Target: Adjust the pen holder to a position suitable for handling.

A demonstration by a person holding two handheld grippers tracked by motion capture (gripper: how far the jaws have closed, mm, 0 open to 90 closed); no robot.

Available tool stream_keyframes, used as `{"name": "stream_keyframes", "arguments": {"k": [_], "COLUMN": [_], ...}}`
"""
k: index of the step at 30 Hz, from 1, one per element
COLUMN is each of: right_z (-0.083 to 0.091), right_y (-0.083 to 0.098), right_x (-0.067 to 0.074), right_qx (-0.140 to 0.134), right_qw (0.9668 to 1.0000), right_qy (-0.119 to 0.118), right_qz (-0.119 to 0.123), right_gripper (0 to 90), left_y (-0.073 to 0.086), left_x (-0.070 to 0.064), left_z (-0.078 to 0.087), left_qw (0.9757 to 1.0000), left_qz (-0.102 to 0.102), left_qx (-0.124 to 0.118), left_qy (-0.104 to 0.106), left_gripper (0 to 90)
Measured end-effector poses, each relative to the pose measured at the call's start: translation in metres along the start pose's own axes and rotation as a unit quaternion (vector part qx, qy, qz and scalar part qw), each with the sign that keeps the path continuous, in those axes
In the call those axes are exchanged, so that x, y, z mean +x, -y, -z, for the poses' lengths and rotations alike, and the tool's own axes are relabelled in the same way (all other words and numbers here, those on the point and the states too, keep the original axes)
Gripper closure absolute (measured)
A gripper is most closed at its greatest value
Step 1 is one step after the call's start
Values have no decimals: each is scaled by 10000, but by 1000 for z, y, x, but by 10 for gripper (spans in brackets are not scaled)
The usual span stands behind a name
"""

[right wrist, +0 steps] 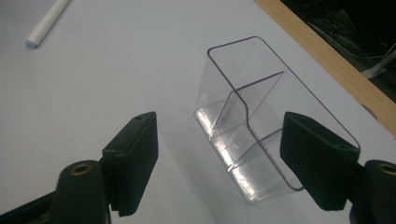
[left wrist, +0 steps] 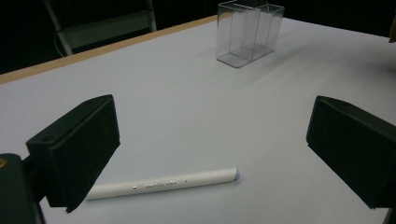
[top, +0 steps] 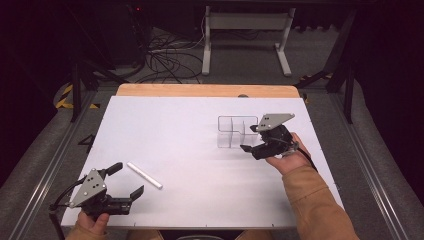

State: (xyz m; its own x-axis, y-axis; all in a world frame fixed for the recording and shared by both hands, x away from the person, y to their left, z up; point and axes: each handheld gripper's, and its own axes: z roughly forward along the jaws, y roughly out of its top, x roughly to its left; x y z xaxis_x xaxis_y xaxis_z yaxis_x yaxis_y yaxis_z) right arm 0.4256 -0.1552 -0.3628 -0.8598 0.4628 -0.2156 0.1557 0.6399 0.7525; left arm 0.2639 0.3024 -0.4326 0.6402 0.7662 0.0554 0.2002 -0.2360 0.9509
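A clear plastic box (top: 235, 131) with a divider inside stands upright on the white table top (top: 190, 125), right of centre. My right gripper (top: 249, 138) is just to its right, jaws open. In the right gripper view the box (right wrist: 252, 121) lies partly between the jaws of that gripper (right wrist: 219, 158), with the left jaw well apart from it. A white pen (top: 144, 175) lies flat at the front left. My left gripper (top: 127, 179) stands open beside it. In the left gripper view the pen (left wrist: 163, 183) lies low between the wide jaws of that gripper (left wrist: 210, 149), untouched, and the box (left wrist: 250, 32) is far off.
A wooden strip (top: 205, 90) runs along the table's far edge. Behind it on the floor are a white desk frame (top: 245, 30) and a tangle of cables (top: 165, 62). Metal rails (top: 45, 160) flank the table on both sides.
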Motion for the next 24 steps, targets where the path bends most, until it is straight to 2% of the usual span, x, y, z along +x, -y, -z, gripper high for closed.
{"name": "stream_keyframes", "arguments": {"k": [4,7,11,20,24], "right_z": [-6,-11,-16,-30,-38], "right_y": [-1,-1,-2,-3,-3], "right_x": [-6,-8,-12,-20,-21], "right_qx": [17,153,235,255,366], "right_qw": [10000,9998,9995,9996,9993], "right_qy": [-22,64,77,-52,-62], "right_qz": [-61,107,190,122,106], "right_gripper": [301,323,342,402,422], "left_y": [0,0,0,0,0], "left_x": [0,0,1,1,1], "left_z": [0,1,1,0,1], "left_qw": [10000,10000,10000,10000,10000], "left_qz": [-33,-23,-13,27,7], "left_qx": [-1,-31,-29,-33,-30], "left_qy": [-7,-24,-22,-13,-17], "left_gripper": [34,34,34,34,34]}}
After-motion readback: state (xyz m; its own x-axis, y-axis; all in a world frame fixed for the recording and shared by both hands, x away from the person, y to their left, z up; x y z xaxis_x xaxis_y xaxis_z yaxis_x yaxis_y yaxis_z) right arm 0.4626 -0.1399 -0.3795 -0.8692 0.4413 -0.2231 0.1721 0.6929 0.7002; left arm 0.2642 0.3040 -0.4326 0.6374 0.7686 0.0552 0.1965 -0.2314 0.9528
